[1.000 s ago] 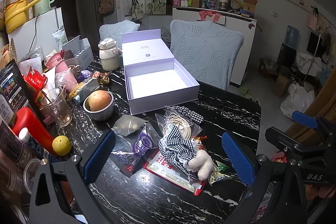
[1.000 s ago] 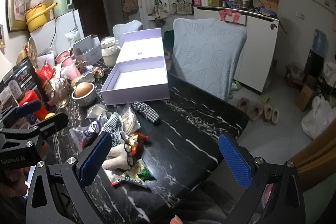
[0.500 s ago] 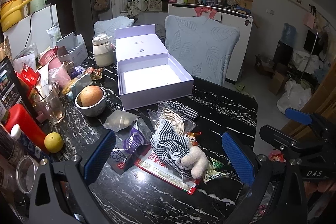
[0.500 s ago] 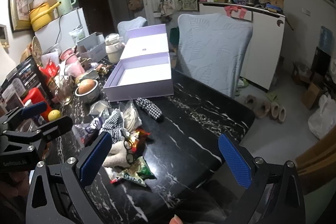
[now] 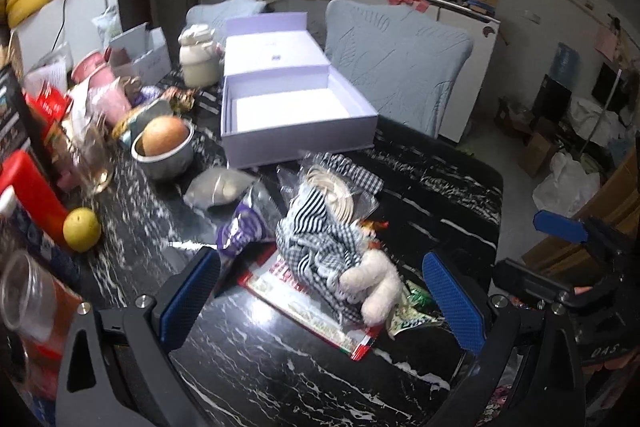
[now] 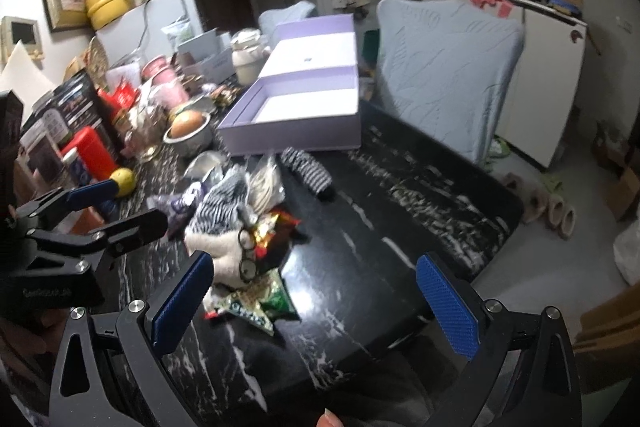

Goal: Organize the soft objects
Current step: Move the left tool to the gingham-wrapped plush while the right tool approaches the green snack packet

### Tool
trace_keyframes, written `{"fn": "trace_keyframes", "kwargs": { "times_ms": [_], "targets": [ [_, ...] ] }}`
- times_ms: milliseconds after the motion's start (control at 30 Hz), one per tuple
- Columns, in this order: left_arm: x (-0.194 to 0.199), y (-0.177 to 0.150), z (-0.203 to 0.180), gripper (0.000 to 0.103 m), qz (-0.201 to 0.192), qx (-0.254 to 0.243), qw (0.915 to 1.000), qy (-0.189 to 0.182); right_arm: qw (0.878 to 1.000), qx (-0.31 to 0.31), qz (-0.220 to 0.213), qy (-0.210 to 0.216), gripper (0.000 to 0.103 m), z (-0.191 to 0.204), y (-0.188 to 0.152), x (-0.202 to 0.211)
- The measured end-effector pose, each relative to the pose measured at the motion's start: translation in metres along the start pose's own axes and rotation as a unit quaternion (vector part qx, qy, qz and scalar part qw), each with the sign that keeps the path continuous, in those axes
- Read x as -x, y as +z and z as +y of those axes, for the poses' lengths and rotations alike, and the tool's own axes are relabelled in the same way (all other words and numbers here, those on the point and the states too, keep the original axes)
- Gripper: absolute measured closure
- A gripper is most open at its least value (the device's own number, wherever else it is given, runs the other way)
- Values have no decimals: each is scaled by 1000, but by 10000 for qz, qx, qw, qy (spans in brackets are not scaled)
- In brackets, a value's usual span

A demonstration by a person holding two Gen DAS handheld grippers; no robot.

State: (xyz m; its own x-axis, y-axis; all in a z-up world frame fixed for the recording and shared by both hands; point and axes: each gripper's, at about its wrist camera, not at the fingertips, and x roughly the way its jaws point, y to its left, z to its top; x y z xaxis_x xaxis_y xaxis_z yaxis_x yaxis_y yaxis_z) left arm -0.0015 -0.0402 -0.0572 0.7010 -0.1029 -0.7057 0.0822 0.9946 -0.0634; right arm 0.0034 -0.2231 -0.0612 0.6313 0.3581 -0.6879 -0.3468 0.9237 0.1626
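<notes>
Both grippers' fingers are spread wide, holding and touching nothing. The left gripper (image 5: 320, 297) hovers with the white plush toy (image 5: 374, 285) between its fingers; the right gripper (image 6: 316, 301) has the toy beyond its left finger.

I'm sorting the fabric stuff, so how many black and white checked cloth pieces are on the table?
2. One checked cloth is bunched in the pile against the white plush toy; a checked scrunchie lies just before the lavender box. More may hide underneath.
</notes>
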Motion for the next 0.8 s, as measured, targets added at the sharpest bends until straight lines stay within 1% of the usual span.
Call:
{"fn": "trace_keyframes", "kwargs": {
  "times_ms": [300,400,600,700,767,800],
  "targets": [
    [-11,-22,15,0,233,415,9988,94,9968,230,425,644,0,4,-18,-30],
    [-11,-31,23,0,293,548,9980,115,9949,357,520,784,0,8,-23,-41],
    [-11,-39,41,0,355,989,9944,142,9889,574,780,1131,0,14,-29,-69],
    [-12,-43,46,0,410,1097,9928,249,9858,670,912,1240,9,17,-32,-82],
    [-13,-45,48,0,436,1138,9921,292,9835,724,1051,1282,20,19,-35,-91],
    [-13,-46,48,0,450,1167,9917,302,9827,755,1101,1281,21,21,-35,-94]
  ]
}}
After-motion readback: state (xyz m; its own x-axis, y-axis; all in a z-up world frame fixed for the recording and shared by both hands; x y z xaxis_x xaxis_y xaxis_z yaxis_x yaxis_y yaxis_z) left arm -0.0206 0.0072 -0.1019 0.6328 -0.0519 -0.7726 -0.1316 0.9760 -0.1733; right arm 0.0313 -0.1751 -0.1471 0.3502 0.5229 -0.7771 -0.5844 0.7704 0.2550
